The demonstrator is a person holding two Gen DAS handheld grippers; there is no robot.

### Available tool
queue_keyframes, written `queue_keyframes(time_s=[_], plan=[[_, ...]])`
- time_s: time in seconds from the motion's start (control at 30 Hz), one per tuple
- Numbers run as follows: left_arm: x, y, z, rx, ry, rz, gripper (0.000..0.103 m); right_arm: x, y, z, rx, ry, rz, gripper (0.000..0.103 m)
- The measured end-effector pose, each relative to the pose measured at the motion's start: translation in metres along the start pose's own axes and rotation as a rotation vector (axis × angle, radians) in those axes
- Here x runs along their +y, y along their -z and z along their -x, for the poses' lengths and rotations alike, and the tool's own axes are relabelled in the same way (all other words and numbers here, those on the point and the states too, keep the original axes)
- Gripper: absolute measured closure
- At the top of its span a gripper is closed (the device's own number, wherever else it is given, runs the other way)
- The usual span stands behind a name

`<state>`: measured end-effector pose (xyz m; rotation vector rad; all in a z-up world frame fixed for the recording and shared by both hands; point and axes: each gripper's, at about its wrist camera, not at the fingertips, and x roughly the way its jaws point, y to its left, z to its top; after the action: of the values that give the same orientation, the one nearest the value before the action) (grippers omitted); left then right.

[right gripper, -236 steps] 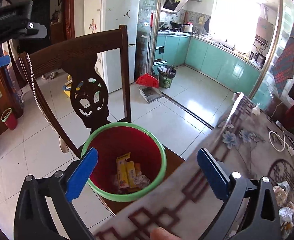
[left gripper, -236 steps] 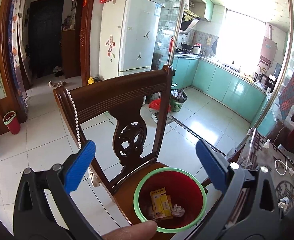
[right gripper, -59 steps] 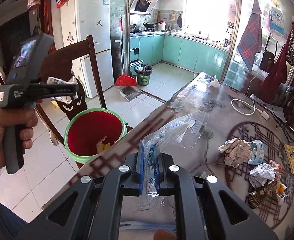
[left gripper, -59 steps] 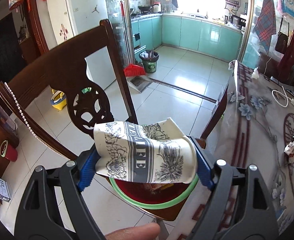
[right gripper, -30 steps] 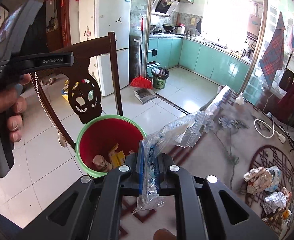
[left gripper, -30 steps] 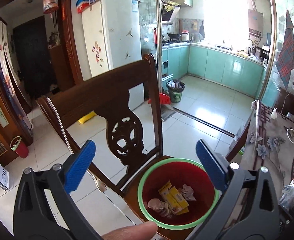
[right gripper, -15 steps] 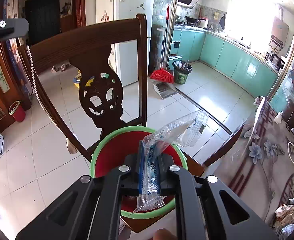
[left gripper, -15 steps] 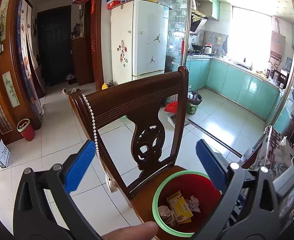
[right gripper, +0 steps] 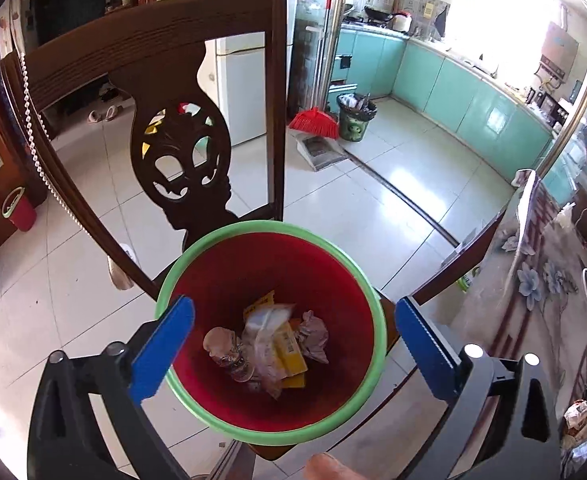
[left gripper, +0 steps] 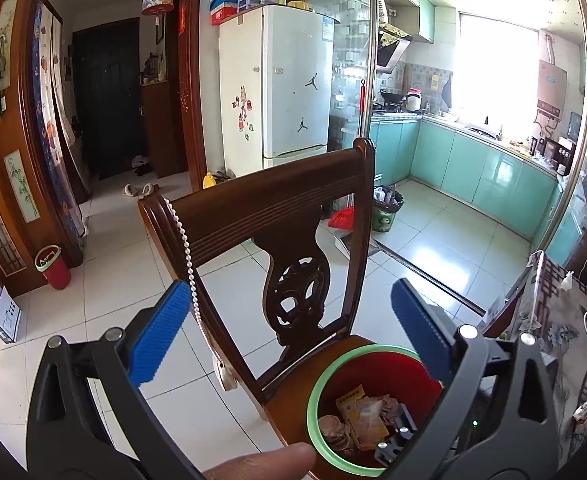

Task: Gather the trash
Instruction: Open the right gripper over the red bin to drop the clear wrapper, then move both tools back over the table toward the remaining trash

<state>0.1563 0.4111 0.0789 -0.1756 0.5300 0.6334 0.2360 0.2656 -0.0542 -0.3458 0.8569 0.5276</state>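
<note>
No writing on the trash in the red bin is legible to me; the yellow packet carries print too small to read. On the white refrigerator I see two dark jumping-figure stickers and no words that I can make out.

Half a second ago my right gripper pinched a clear plastic wrapper above the bin. Its jaws have just been opening and now stand spread wide with nothing between them. The wrapper lies inside the bin on top of the yellow packet, beside crumpled paper.

The bin stands on the seat of the dark wooden chair, directly below the right gripper's blue pads, its green rim spanning the gap between them.

My left gripper is also spread and empty, aimed at the chair back; the bin sits low and to the right of it in the left wrist view. More trash remains on the table.
</note>
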Motion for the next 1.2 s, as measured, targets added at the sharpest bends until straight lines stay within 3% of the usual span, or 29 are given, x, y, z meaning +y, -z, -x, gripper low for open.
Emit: queue_keyframes(time_s=[0.37,0.67,0.83,1.2], plan=[[-0.023,0.000,0.024,-0.039,0.051,-0.040,0.005,-0.028,0.028,0.086,-0.110,0.021,-0.037,0.006],[-0.054,0.003,0.057,-0.080,0.108,-0.103,0.004,-0.083,0.090,0.155,-0.139,0.080,-0.129,0.006],[-0.072,0.006,0.078,-0.060,0.193,-0.088,0.004,-0.120,0.135,0.192,-0.143,0.120,-0.206,0.006],[-0.138,0.033,0.121,-0.024,0.377,-0.154,0.004,-0.187,0.228,0.248,-0.124,0.234,-0.332,0.006]])
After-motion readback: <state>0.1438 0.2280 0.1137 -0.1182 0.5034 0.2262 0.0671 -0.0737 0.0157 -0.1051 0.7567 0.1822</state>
